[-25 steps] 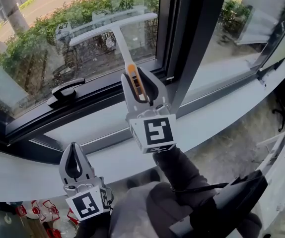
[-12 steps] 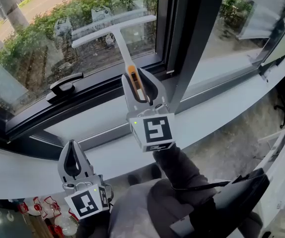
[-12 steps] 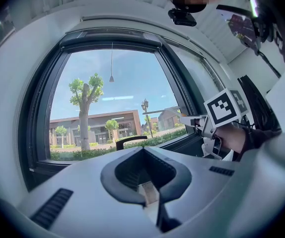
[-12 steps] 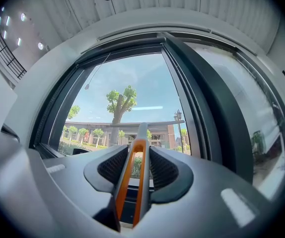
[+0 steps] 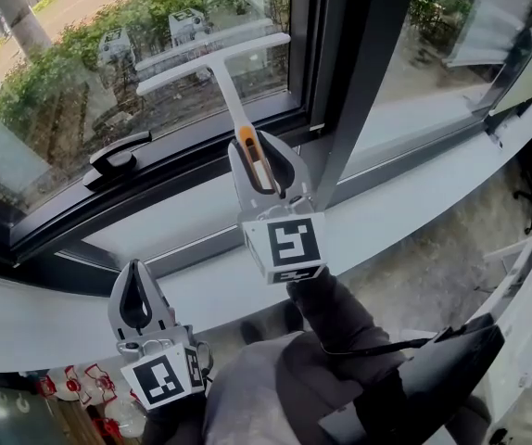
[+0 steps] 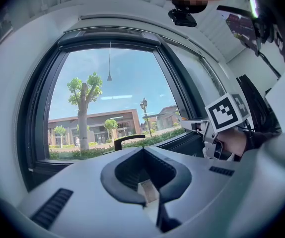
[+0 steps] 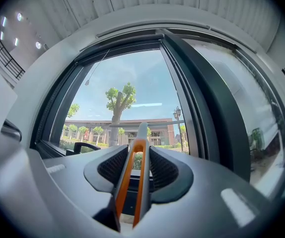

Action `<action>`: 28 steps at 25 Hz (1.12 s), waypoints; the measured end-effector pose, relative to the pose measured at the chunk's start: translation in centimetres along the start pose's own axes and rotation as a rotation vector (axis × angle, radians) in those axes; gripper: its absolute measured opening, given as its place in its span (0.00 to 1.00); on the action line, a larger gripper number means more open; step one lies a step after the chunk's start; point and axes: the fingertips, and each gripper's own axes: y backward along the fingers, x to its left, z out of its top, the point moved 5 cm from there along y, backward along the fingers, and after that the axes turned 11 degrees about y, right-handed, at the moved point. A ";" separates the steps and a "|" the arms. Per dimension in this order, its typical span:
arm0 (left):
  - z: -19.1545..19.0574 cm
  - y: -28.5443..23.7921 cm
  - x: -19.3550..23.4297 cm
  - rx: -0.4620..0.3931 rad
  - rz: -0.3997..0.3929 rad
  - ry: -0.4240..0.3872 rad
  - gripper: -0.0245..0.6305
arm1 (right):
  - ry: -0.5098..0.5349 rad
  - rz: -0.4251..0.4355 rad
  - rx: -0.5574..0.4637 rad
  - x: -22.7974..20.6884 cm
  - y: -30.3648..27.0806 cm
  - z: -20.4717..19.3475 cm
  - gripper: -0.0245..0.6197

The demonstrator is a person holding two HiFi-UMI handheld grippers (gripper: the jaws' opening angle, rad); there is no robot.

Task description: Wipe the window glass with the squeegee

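**Right tongs (image 5: 264, 160) pinching the squeegee (image 5: 232, 95) handle; blade at the window glass (image 5: 62, 91), upper centre of frame.**
The squeegee extends up and away from the right tongs. Its handle axis is near-vertical, and the blade is crosswise and appears to lie on the pane. The left tongs (image 5: 137, 306), pressed together and empty, sit lower left, well apart. The right hand is nearer.
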 end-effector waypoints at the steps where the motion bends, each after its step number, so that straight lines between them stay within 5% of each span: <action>1: 0.0 0.0 0.0 0.001 0.000 0.000 0.04 | -0.001 0.001 0.003 0.0 0.0 -0.1 0.24; 28: -0.8 -0.7 -1.4 0.024 -0.019 -0.006 0.04 | -0.014 0.026 0.091 0.2 1.4 -4.1 0.24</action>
